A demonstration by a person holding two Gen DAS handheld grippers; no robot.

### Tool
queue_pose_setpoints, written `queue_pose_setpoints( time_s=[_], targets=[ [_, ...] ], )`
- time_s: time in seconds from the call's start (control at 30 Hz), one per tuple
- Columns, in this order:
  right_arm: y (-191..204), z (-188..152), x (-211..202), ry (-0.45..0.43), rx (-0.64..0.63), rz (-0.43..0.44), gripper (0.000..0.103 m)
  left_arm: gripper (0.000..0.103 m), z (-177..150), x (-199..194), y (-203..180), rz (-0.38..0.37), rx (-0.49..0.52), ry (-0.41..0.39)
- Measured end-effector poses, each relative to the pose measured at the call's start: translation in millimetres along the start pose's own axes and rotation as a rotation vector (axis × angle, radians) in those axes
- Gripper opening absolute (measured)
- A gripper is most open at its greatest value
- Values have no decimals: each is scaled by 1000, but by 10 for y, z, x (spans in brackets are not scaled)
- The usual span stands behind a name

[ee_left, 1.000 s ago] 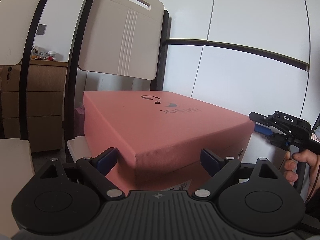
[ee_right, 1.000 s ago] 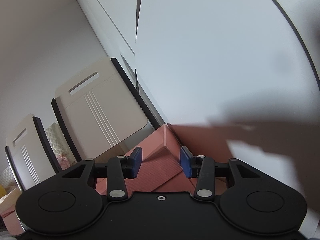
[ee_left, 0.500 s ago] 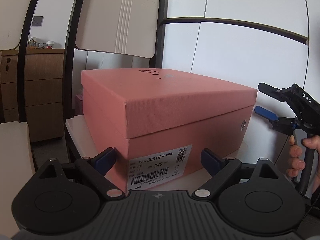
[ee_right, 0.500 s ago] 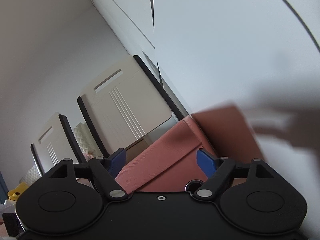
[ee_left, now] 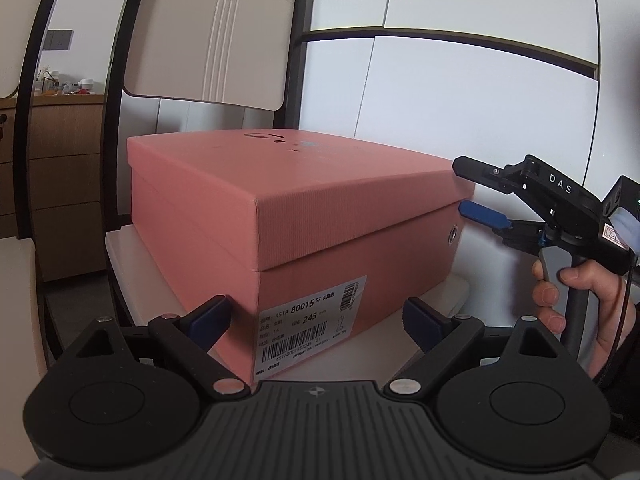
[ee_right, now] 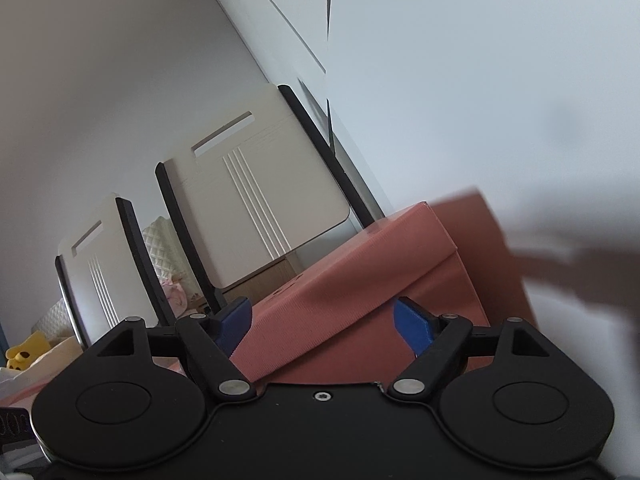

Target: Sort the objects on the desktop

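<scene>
A pink shoe box [ee_left: 304, 216] with its lid on stands on a white chair seat [ee_left: 132, 256]; a barcode label is on its near end. My left gripper [ee_left: 316, 320] is open, its fingers either side of the box's near end and just short of it. My right gripper [ee_left: 464, 192] shows in the left wrist view at the box's right end, open, with a hand on its handle. In the right wrist view the right gripper [ee_right: 324, 326] is open and tilted, with the box's lid corner [ee_right: 360, 280] between the blue pads, apart from them.
The chair's beige backrest [ee_left: 212, 36] rises behind the box. A white panelled wall [ee_left: 460, 92] is on the right. A wooden drawer unit [ee_left: 60, 160] stands at the left. A second chair [ee_right: 96, 264] and a yellow toy [ee_right: 24, 354] show in the right wrist view.
My left gripper drew back and lowered, so the box's label end came into view. My right gripper opened wider, letting go of the lid corner, and pulled back slightly.
</scene>
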State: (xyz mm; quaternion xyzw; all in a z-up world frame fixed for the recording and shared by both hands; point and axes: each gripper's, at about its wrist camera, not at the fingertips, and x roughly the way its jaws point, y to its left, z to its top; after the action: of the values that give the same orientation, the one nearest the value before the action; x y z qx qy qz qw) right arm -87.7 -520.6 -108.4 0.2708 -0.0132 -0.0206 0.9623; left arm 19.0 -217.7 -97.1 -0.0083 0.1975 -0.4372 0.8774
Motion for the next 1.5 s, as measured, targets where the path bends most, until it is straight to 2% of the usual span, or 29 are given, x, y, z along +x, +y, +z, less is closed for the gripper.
queue_pose_setpoints(
  time_s=[0.13, 0.27, 0.43, 0.73, 0.93, 1.03, 1.27, 1.5],
  targets=[
    [176, 3, -45, 32, -72, -21, 80, 95, 48, -106, 36, 33, -33, -7],
    [425, 15, -89, 55, -122, -7, 80, 95, 97, -300, 45, 56, -39, -20],
    [776, 21, -119, 67, -152, 50, 81, 95, 163, -632, 79, 100, -33, -44],
    [1370, -17, -255, 83, -195, 160, 88, 99, 288, -1273, 165, 240, -44, -90],
    [1718, -20, -382, 118, -202, 242, 89, 103, 408, -1635, 96, 293, -35, -125],
    [1880, 6, -432, 118, -215, 263, 94, 103, 466, -1816, 56, 316, -31, -147],
    [2352, 58, -548, 133, -253, 250, 103, 103, 572, -2200, 1, 399, -28, -179],
    [2808, -44, -648, 171, -294, 247, 103, 103, 587, -2563, 83, 502, -51, -211]
  ],
)
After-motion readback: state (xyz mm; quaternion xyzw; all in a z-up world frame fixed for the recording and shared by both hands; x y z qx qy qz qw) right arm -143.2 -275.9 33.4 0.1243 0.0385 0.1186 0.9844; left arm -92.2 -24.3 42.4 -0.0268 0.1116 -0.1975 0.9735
